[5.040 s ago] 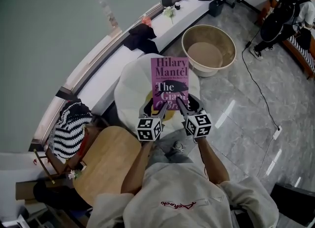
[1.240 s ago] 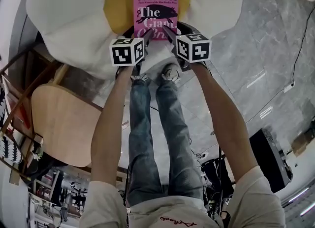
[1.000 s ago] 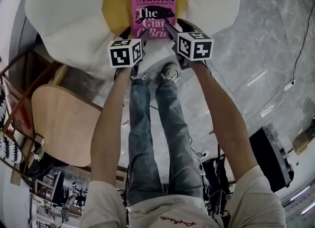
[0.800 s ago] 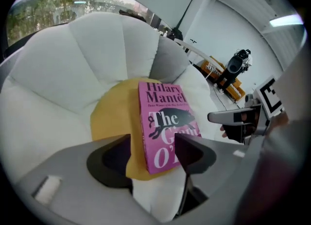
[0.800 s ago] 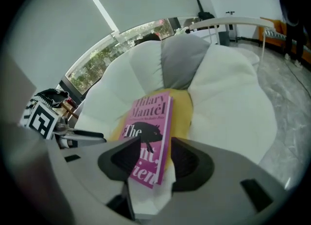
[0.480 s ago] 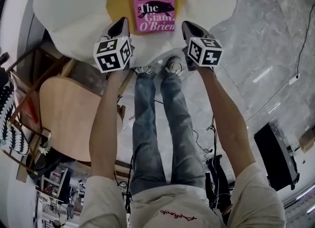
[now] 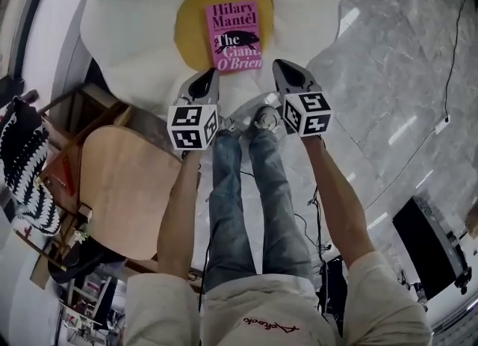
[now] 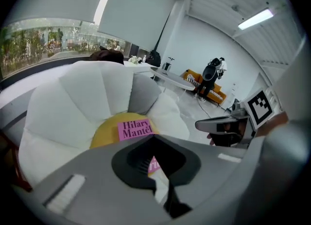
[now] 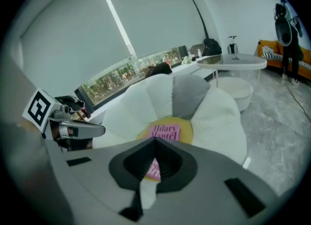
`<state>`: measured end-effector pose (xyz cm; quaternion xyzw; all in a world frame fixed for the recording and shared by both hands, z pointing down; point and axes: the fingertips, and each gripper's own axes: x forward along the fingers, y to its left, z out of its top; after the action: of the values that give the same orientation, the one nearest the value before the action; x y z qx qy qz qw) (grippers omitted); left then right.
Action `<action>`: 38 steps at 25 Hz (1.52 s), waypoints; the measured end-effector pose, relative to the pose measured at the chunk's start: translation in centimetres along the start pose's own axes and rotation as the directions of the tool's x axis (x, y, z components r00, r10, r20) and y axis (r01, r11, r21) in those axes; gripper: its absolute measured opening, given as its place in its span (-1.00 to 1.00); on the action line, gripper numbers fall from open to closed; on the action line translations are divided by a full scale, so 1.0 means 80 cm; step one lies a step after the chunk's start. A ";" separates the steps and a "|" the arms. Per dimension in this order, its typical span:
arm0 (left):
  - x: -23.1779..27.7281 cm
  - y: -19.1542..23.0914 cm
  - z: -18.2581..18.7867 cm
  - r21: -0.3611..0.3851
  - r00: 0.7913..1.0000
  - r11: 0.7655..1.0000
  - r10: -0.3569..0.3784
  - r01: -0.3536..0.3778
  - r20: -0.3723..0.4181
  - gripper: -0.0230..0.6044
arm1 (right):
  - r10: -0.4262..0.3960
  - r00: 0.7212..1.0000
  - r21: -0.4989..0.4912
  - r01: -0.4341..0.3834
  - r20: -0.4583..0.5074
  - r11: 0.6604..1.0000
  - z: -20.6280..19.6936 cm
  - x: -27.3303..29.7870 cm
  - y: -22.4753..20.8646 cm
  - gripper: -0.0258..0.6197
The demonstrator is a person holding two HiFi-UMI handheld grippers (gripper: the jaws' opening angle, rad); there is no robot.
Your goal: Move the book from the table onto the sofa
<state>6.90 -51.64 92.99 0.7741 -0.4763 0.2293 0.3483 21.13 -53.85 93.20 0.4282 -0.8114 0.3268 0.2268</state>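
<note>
My left tool (image 7: 203, 83) and right tool (image 7: 287, 75), both now closed on nothing, have let go and lifted clear of the book (image 7: 235, 36). It lies flat on the yellow centre (image 7: 190, 38) of the flower-shaped sofa (image 7: 134, 16) just beyond them, so the move looks done. A round wooden tabletop (image 7: 123, 187) sits near left, with marble floor (image 7: 388, 60) to the right.

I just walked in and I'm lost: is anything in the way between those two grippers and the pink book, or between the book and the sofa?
Nothing visible. The book already lies flat on the yellow centre of the sofa. The left gripper and right gripper are shut and empty, with only bare cushion between them and it.
</note>
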 end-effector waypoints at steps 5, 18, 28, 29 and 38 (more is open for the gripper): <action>-0.063 -0.035 0.061 0.042 0.997 0.999 -0.007 0.004 0.074 -0.90 | -0.003 0.993 -0.058 0.010 0.119 0.998 0.073 -0.073 0.031 -0.90; -0.236 -0.108 0.205 0.073 0.969 0.997 0.008 -0.027 0.246 -0.90 | -0.022 0.946 -0.109 0.060 0.324 0.992 0.218 -0.253 0.114 -0.90; -0.353 -0.148 0.289 0.118 0.936 0.989 0.038 -0.084 0.350 -0.90 | -0.046 0.908 -0.114 0.102 0.417 0.988 0.296 -0.372 0.144 -0.90; -0.363 -0.148 0.300 0.115 0.929 0.989 0.041 -0.088 0.368 -0.90 | -0.046 0.903 -0.118 0.106 0.428 0.987 0.305 -0.379 0.148 -0.90; -0.445 -0.162 0.372 0.128 0.873 0.984 0.046 -0.123 0.486 -0.90 | -0.021 0.869 -0.166 0.118 0.495 0.979 0.359 -0.433 0.189 -0.90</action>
<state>3.55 -49.71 44.95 0.8097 -0.5622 0.0813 0.1477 24.22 -49.42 46.05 0.5023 -0.8538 0.1199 0.0650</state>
